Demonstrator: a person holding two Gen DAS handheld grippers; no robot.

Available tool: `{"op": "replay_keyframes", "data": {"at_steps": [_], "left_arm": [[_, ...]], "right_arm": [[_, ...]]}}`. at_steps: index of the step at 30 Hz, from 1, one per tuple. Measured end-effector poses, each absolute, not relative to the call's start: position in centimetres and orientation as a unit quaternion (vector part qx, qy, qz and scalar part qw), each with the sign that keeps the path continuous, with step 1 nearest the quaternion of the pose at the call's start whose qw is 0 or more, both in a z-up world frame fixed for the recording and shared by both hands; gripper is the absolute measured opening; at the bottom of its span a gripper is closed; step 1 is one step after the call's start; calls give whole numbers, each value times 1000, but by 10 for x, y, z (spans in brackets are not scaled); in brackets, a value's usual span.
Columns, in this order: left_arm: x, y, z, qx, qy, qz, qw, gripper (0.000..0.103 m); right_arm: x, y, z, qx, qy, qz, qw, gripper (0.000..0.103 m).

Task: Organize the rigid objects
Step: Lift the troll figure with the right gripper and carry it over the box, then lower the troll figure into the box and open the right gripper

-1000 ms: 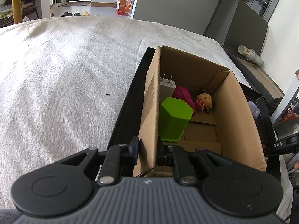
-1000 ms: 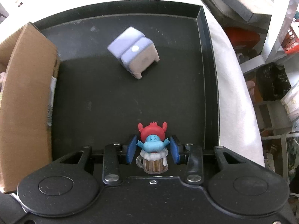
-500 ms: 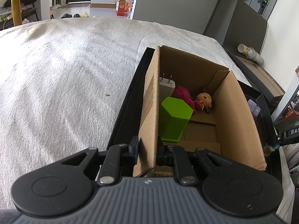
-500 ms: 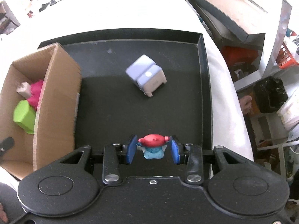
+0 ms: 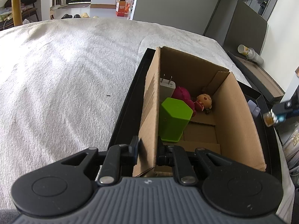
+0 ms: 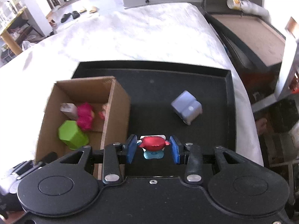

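My right gripper [image 6: 153, 149] is shut on a small figurine [image 6: 153, 143] with a red top and blue body, lifted above the black tray [image 6: 230, 100]. The same figurine [image 5: 270, 119] shows at the right edge of the left wrist view. My left gripper [image 5: 147, 147] is shut on the near left wall of the open cardboard box [image 5: 237, 115], one finger outside, one inside. The box [image 6: 119, 102] holds a green hexagonal block [image 5: 174, 119], a white plug adapter [image 5: 167, 87], a magenta toy [image 5: 182, 94] and a small doll [image 5: 204, 100]. A pale lilac block [image 6: 186, 107] lies on the tray.
The tray stands on a white fluffy cover [image 5: 65, 78]. A brown board and a can [image 6: 236, 3] lie beyond its right side, with shelves and clutter [image 6: 280, 115] below. Shoes [image 6: 70, 15] sit on the floor far back.
My right gripper has risen with the figurine and tipped up, so the box and bed now show. The figurine has come into the left wrist view. The left gripper has stayed put.
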State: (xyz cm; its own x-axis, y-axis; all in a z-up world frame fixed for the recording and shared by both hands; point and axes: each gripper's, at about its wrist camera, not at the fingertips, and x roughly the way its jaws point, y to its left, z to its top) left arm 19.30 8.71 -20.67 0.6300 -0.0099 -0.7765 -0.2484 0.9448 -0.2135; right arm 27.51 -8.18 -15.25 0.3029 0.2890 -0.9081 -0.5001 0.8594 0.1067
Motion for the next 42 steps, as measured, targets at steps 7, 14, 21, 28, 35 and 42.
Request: {"op": "replay_keyframes", "data": {"at_steps": [7, 14, 21, 28, 35, 42], "left_arm": [[193, 88, -206, -153, 424, 67, 890, 15], [193, 90, -205, -157, 422, 65, 891, 15], [193, 92, -206, -161, 422, 64, 890, 15], [194, 93, -206, -165, 422, 62, 889, 15], [193, 93, -206, -165, 419, 59, 891, 16], [193, 92, -206, -166, 421, 59, 890, 16]], "right_arm": [[269, -59, -133, -102, 517, 274, 805, 38], [267, -37, -134, -99, 515, 298, 798, 38], [257, -7, -144, -106, 519, 327, 782, 38], [249, 14, -169, -128, 538, 334, 763, 39], [256, 8, -178, -100, 553, 329, 759, 42], [269, -20, -152, -73, 532, 324, 779, 44]]}}
